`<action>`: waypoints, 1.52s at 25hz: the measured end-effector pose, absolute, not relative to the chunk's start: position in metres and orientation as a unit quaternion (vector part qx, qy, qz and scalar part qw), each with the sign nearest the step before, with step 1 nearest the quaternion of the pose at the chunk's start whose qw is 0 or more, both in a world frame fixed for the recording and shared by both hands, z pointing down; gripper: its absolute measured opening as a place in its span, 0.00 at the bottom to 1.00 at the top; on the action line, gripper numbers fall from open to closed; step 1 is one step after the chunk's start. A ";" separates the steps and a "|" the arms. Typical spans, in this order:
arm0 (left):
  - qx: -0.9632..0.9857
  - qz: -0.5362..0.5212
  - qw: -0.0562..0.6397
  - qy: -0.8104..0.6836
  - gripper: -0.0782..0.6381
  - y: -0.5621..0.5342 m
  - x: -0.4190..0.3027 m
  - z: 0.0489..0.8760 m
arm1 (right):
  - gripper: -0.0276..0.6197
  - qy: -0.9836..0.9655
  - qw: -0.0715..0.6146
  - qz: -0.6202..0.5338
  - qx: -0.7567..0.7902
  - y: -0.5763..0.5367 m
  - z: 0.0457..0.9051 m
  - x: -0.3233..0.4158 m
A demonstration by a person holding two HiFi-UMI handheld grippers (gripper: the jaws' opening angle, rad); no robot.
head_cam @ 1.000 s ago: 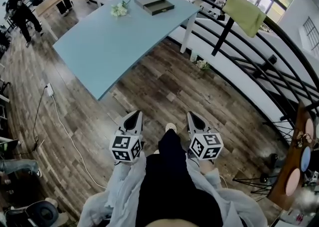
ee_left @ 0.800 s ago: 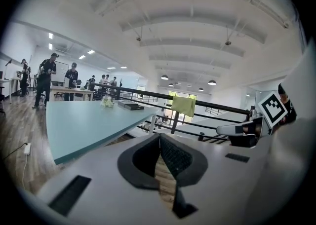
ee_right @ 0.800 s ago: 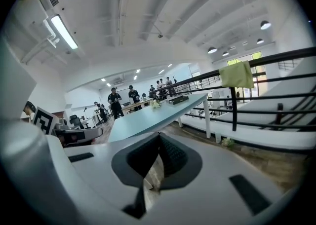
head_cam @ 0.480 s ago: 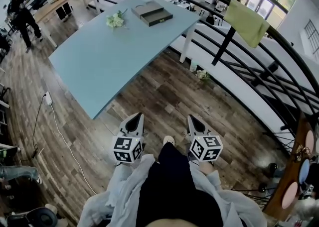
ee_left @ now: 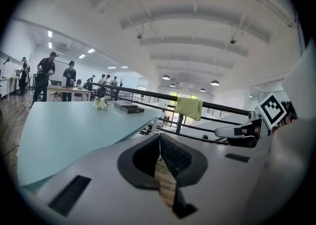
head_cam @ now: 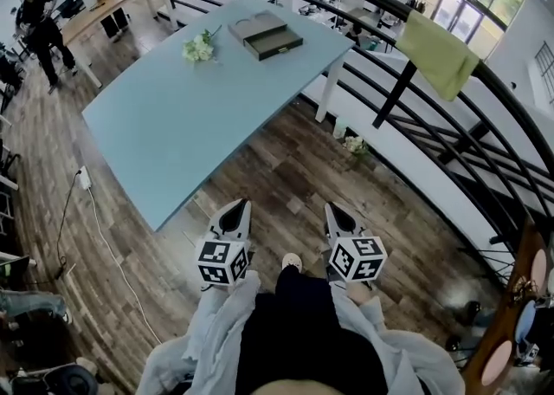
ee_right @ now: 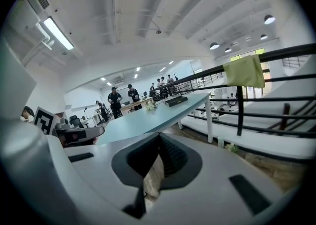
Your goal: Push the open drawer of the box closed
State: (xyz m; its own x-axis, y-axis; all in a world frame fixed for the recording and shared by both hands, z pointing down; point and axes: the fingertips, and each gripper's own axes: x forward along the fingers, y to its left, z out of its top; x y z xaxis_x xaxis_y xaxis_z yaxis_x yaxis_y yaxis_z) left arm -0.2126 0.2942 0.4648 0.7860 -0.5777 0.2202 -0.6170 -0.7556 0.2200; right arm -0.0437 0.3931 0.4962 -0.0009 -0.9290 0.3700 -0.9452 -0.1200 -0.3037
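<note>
The long pale-blue counter [head_cam: 186,107] runs away from the person across the wood floor [head_cam: 286,168]. At its far end lies the flat grey box [head_cam: 257,24], its long side set across the counter's width. Its dark drawer [head_cam: 275,43] is slid out on the near side, facing the person, and white flowers [head_cam: 199,47] sit just left of it. A green cloth [head_cam: 441,42] hangs over the black railing [head_cam: 389,81].

The person stands well back from the counter with both forearms bent at the waist. The left gripper [head_cam: 235,204] and right gripper [head_cam: 333,209] are side by side, pointing forward. Each pair of fingers is pressed together and holds nothing. The cubes [head_cam: 222,262] carry black-and-white square markers.
</note>
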 end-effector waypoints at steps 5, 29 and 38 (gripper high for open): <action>0.932 0.065 0.142 -0.328 0.13 0.280 -0.201 0.465 | 0.05 -0.672 0.016 0.247 0.698 0.374 0.498 -0.032; 0.920 0.073 0.150 -0.355 0.13 0.252 -0.172 0.479 | 0.05 -0.690 0.021 0.267 0.672 0.342 0.518 -0.003; 0.919 0.077 0.158 -0.352 0.13 0.204 -0.145 0.480 | 0.05 -0.682 0.020 0.274 0.677 0.299 0.518 0.023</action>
State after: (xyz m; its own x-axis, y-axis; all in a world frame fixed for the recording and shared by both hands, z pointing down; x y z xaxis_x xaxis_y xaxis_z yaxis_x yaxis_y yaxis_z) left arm -0.1446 0.2042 0.4800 0.7398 -0.6236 0.2526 -0.6721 -0.7020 0.2356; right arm 0.0228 0.2985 0.5180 -0.0812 -0.9133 0.3990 -0.9356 -0.0682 -0.3465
